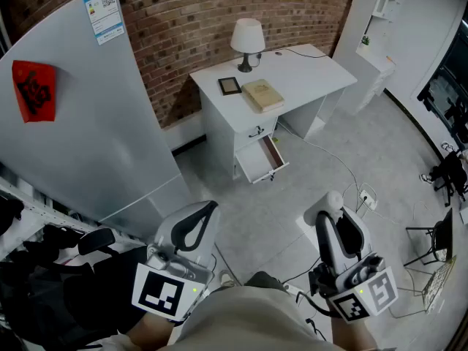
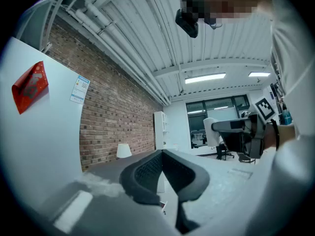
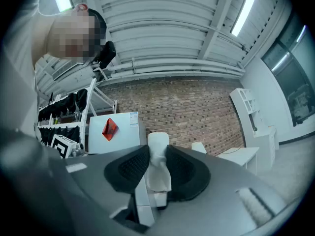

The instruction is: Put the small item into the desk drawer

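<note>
The right gripper (image 3: 157, 150) is clamped on the small white item (image 3: 158, 165), a soft-looking roll that stands upright between the two black ribbed pads and pokes out above their tips. In the head view this gripper sits at the lower right of the frame. The item is held in the air above the grey floor, well apart from the desk.

The left gripper (image 2: 162, 153) has its jaws pressed together at the tips with nothing between them. In the head view it sits at the lower left, near the person's body.

The white desk (image 1: 307, 68) stands in the upper middle of the head view against a red brick wall (image 1: 197, 20). Its white drawer (image 1: 256, 168) is pulled out on the near side, showing a brown inner wall.

On the desktop are a white table lamp with a dark base (image 1: 247, 39), a small dark-framed picture (image 1: 229, 85) and a tan book (image 1: 263, 95) lying flat just beside the frame.

A tall pale grey cabinet (image 1: 80, 115) fills the upper left, with a red paper sign (image 1: 34, 91) stuck on its face.
</note>
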The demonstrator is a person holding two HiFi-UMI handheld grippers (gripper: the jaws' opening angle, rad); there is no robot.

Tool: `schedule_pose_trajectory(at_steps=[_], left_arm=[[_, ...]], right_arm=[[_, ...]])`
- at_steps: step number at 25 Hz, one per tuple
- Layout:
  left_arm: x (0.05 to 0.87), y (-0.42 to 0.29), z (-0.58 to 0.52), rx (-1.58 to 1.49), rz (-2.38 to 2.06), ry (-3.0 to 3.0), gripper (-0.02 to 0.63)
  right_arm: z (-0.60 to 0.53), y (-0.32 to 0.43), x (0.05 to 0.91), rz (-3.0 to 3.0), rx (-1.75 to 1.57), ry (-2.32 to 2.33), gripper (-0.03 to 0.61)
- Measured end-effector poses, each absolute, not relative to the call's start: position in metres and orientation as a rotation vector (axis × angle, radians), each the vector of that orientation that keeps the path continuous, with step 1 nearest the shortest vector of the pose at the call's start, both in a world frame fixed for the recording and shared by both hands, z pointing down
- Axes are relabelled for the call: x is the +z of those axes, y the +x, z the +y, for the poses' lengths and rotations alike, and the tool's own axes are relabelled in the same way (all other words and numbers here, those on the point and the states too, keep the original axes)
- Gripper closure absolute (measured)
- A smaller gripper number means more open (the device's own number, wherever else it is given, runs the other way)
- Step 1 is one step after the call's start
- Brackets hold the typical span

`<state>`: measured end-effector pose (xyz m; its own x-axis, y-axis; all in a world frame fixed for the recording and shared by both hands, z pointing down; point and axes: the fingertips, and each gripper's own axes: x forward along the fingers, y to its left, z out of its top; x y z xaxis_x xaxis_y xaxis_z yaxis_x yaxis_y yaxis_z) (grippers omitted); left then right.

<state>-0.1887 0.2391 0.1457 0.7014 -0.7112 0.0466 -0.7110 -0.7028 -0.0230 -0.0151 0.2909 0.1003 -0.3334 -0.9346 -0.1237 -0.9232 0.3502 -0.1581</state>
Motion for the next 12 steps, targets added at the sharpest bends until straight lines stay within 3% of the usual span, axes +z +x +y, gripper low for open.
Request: schedule_pose_trajectory(at_steps=[12], left_arm=[[0.158, -0.191, 0.247, -0.110, 1.206, -2.929, 0.611]], right_arm=[[0.295, -0.010, 0.118, 2.353, -0.270, -1.683, 0.460]])
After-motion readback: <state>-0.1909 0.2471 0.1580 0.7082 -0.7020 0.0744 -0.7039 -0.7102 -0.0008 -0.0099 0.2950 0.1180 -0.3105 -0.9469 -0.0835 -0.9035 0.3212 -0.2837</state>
